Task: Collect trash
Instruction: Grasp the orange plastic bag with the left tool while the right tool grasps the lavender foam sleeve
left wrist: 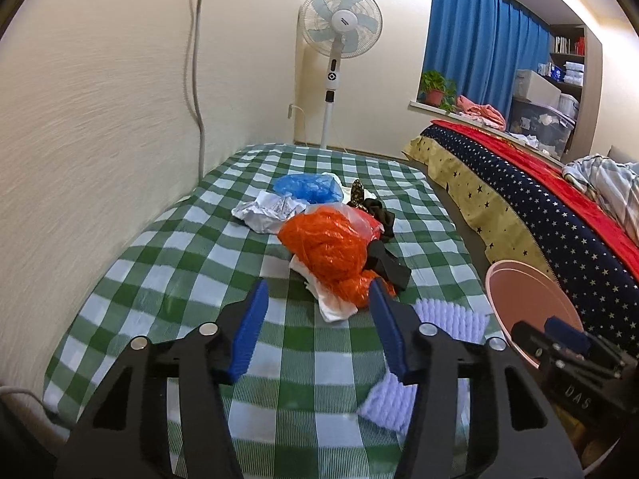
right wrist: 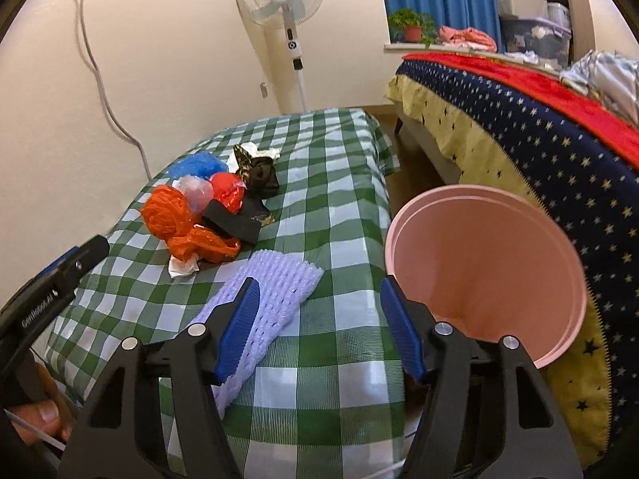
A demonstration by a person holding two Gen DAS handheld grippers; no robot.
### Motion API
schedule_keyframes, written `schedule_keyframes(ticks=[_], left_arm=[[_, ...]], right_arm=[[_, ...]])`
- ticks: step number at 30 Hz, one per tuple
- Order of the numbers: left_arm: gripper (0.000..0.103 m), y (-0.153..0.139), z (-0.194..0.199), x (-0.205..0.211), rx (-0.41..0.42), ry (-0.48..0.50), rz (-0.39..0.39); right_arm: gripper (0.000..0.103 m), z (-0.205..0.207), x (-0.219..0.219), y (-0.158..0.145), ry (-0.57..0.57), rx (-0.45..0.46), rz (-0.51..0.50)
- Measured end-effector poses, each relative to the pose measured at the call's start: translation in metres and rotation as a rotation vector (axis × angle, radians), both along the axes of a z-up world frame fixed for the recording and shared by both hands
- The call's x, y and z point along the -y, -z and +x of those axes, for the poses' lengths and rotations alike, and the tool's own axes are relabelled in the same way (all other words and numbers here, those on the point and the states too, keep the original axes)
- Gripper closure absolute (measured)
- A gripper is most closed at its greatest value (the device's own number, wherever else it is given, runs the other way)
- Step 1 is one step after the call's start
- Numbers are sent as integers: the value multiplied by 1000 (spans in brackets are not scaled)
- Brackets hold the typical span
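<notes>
A pile of trash lies on the green checked cloth (left wrist: 191,255): an orange plastic bag (left wrist: 329,251), a blue bag (left wrist: 309,187), crumpled white paper (left wrist: 267,211) and black scraps (left wrist: 389,269). The pile also shows in the right wrist view, with the orange bag (right wrist: 171,217) nearest. My left gripper (left wrist: 317,299) is open and empty, just short of the orange bag. My right gripper (right wrist: 315,299) is open and empty, over the cloth beside a pink bin (right wrist: 487,271). The bin (left wrist: 527,303) stands right of the table.
A lilac knitted cloth (right wrist: 271,299) lies on the table near my right gripper. A bed with a starred cover (right wrist: 539,147) runs along the right. A standing fan (left wrist: 339,28) is at the far wall. A cable (left wrist: 195,80) hangs down the left wall.
</notes>
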State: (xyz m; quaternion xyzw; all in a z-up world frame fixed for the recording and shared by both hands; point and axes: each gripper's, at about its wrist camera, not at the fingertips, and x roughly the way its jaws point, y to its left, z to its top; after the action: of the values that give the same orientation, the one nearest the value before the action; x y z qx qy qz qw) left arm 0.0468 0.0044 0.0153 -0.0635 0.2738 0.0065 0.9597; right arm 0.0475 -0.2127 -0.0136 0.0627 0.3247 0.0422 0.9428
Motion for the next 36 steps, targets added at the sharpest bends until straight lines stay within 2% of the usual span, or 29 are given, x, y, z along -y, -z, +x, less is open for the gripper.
schedule_keyframes(ticks=[5,16,18,21,26,27,28,31,36], left_arm=[[56,3,21,3,-4,19,9],[55,15,62,7,-39,33,-6],[55,18,67,8,-45,32,-1],[47,21,74,10,-49,35,-13],[46,25,84,11,-65,35,-23],[47,26,85,12,-70,38,-22],[56,26,86,12,-76,42,-23],[66,25,85,10,-84,39,-27],[72,16,77,7,-81,29,-31]], right_arm=[[45,18,-2,15,-10,-50,23],[69,46,-10,40,-71,-165,118],[77,48,-12,40,-81,-170,124],[88,49,-15,40,-100,-175,125],[96,51,-15,37,-114,-174,134],[97,51,-15,36,-118,-169,134],[97,51,-15,34,-121,-162,131],[98,50,-16,27,-133,-137,123],[98,44,-20,9,-155,-83,102]])
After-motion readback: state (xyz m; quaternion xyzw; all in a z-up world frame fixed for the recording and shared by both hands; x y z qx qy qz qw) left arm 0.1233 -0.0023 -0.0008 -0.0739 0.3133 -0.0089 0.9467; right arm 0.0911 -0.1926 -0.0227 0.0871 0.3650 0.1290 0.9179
